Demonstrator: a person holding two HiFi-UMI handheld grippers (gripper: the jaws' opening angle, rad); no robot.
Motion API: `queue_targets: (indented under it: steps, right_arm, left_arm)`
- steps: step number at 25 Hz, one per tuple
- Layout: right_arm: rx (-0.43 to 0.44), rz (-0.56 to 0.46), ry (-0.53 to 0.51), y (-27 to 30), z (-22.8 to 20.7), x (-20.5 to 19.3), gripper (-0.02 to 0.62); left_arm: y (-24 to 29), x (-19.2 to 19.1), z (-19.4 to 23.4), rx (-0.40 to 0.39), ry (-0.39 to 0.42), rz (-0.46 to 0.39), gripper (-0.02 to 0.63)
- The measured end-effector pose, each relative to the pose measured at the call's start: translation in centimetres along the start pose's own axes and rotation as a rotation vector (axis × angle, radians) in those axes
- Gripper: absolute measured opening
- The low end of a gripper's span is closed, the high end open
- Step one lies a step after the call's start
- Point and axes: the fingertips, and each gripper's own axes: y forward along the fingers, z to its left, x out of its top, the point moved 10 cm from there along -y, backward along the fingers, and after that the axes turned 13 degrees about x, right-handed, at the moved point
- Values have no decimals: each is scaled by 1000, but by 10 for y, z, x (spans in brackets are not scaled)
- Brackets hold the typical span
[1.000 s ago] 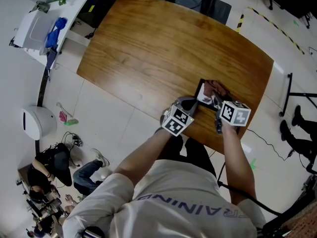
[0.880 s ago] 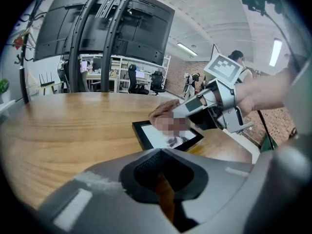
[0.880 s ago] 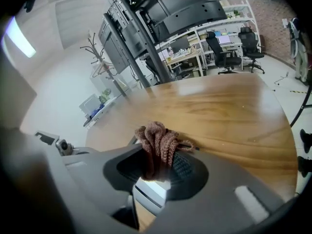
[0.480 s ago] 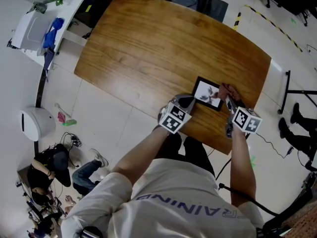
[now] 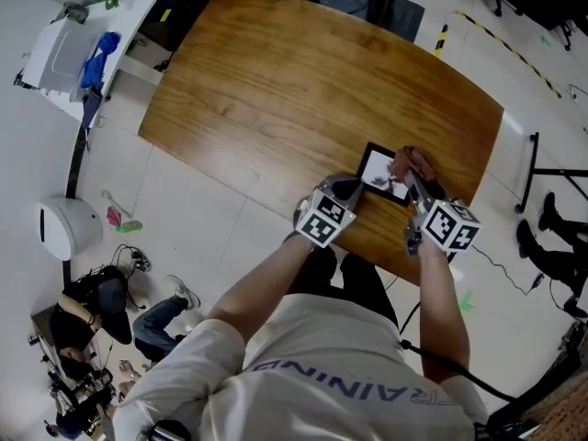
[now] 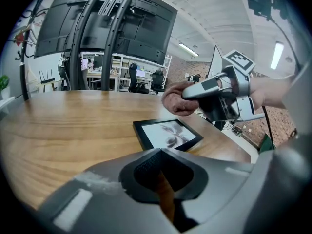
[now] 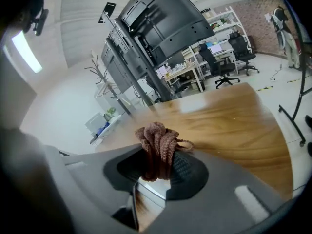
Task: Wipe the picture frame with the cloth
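The black picture frame (image 5: 381,175) lies flat near the front right edge of the wooden table (image 5: 303,90), with a grey-white print under its glass (image 6: 167,133). My right gripper (image 5: 410,176) is shut on a bunched brown cloth (image 7: 158,147) and holds it on the frame's right part. From the left gripper view, the cloth (image 6: 174,101) hangs just over the frame's far corner. My left gripper (image 5: 356,189) is shut, with nothing seen between its jaws. Its tip rests on the table at the frame's near left corner (image 6: 141,130).
The table's front edge runs just below both grippers. Black monitor stands (image 6: 92,38) rise behind the far side of the table. A white side table (image 5: 78,49) with blue items stands on the floor at the upper left. People sit on the floor at the lower left (image 5: 101,310).
My right gripper swept the cloth off to the right of the frame, then came back over its right part. The left gripper stayed at the frame's left corner.
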Motion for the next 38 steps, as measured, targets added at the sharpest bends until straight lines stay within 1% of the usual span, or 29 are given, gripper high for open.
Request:
queue_targets:
  steps: [2,5,9,11,15,21,23,29,31,35,38]
  right_arm:
    - [43,30,0,21,11,-5,117]
    - [86,81,-3,48,25,-15,117]
    - [109,138,-11,71,35,-26,115]
    - [97,169,-13,76,34,-31,115]
    - [56,225,-39,80,28,-37,115]
    - [22,254,-34,68,21,-36,117]
    - [4,258,-23,62,15,-37,117]
    - [-41,244,-1,36,0,-38,117]
    - [-52,244,-11,29,-3,-39,117]
    - [-93,259,-74,10,-10,-40,117]
    - [-116,232,-40,-8,-19,-41,117]
  left_arm:
    - [1,-2,-1,5,-3,0,6]
    - [1,0,-2,4,-3,-7,6]
    - [2,1,-2,3,-1,-6,6]
    - [1,1,-2,2,2,-4,6]
    - [4,-6,-3,6,-19,-2,6]
    - [3,-5,-3,6,-17,-13,6]
    - [4,-6,-2,9,-15,-20,6]
    - [0,-1,-1,4,1,1,6]
    - [0,-2,-1,3,-1,6,6]
    - [2,-6,-2,4,-13,14,6]
    - [2,-5,-1,4,-10,9,6]
